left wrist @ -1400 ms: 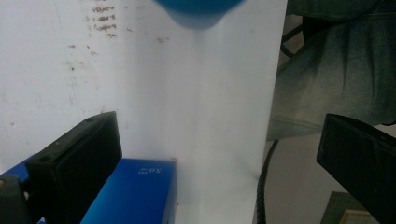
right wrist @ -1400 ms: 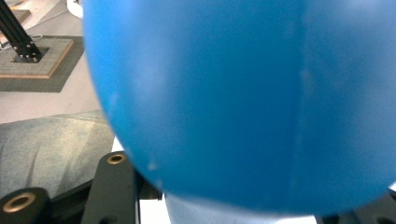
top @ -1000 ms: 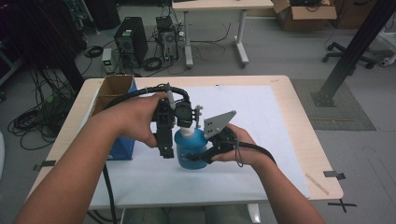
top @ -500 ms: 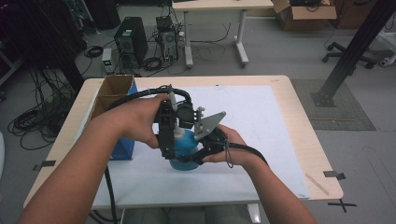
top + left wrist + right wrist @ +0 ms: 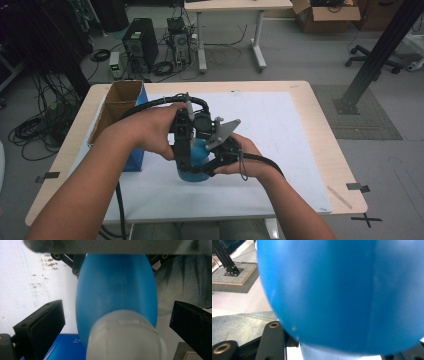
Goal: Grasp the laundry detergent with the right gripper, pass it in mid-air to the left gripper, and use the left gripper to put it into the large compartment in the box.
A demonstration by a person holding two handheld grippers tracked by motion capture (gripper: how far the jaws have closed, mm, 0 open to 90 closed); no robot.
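My left gripper's [image 5: 117, 322] jaws stand wide apart on either side of the blue bottle [image 5: 117, 287], clear of its white cap [image 5: 125, 337], which points back toward the camera. In the right gripper view, my jaws are closed on the bottle's [image 5: 342, 295] blue body, pressed up close to the lens. From the high view, both grippers meet over the white sheet [image 5: 280, 125] on the table [image 5: 325, 110], the left gripper [image 5: 183, 155] above the bottle [image 5: 192, 172], the right gripper [image 5: 212, 162] clamping its side, beside an open cardboard box [image 5: 117, 105].
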